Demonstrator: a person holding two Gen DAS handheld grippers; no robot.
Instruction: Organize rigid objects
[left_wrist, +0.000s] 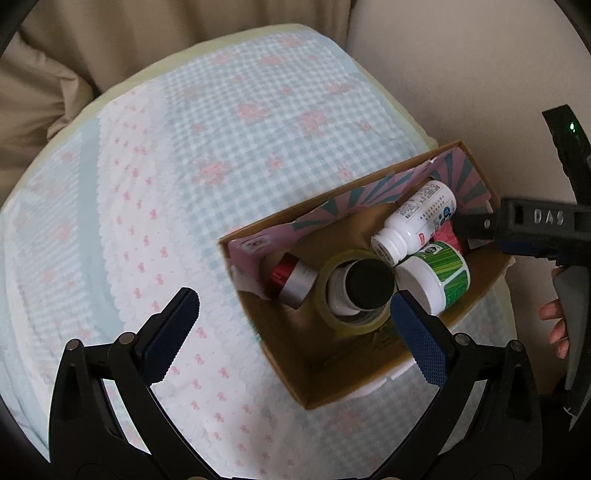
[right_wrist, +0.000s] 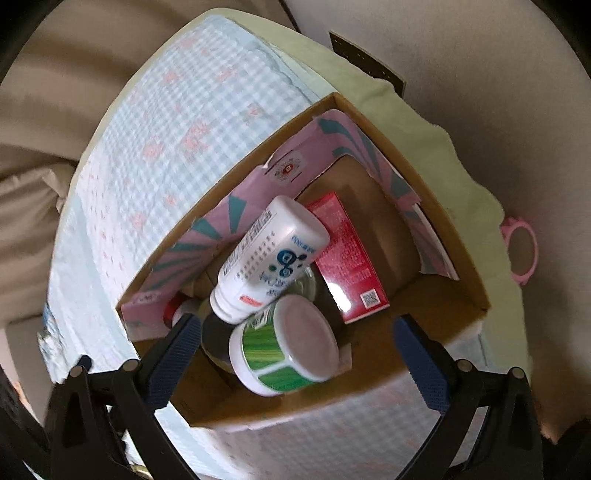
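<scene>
A cardboard box (left_wrist: 284, 363) (right_wrist: 458, 236) with pink flaps stands on the checked cloth. It holds a white pill bottle (left_wrist: 417, 221) (right_wrist: 269, 258), a green-labelled jar (left_wrist: 439, 277) (right_wrist: 284, 347), a red box (right_wrist: 347, 258), a tape roll (left_wrist: 354, 325) around a black-capped bottle (left_wrist: 367, 282), and a red and silver can (left_wrist: 291, 282). My left gripper (left_wrist: 295, 325) is open and empty above the box's near end. My right gripper (right_wrist: 295, 354) is open and empty over the box; its body shows in the left wrist view (left_wrist: 535, 225).
The box sits on a round cushion with blue checked and pink flowered cloth (left_wrist: 221, 147) (right_wrist: 177, 122). Beige fabric (left_wrist: 74, 66) surrounds it. A pink ring (right_wrist: 521, 251) lies beyond the cushion's right edge. A hand (left_wrist: 556, 325) shows at the right.
</scene>
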